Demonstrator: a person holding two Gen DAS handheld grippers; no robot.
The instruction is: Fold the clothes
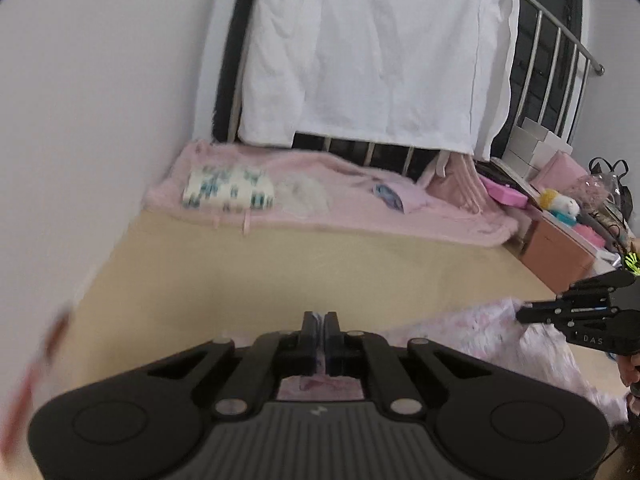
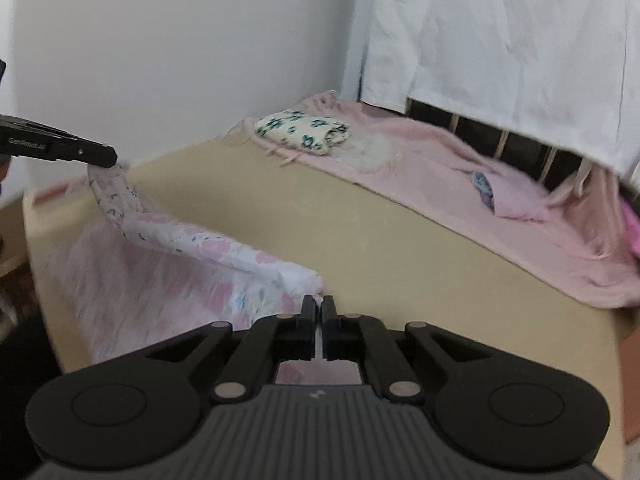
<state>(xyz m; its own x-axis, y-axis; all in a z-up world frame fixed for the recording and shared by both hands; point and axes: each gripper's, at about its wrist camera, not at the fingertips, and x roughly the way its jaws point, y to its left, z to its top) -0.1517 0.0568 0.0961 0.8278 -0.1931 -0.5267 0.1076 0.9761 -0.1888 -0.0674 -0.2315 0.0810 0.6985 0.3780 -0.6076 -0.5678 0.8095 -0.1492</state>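
Beige bed (image 2: 360,232), floral garment (image 2: 168,264) pinched in both tools

A tan bed (image 2: 380,236) carries everything, its bare middle running to a white wall on the left. Across its far end lies a pink blanket (image 2: 460,184), reaching the railing. On the blanket rest a folded cloth (image 2: 302,130) with teal flowers, a white fluffy patch (image 2: 368,152) just beside it, and a small purple item (image 2: 482,186) further right. At the near edge a pink floral garment (image 2: 168,276) lies partly on the bed.
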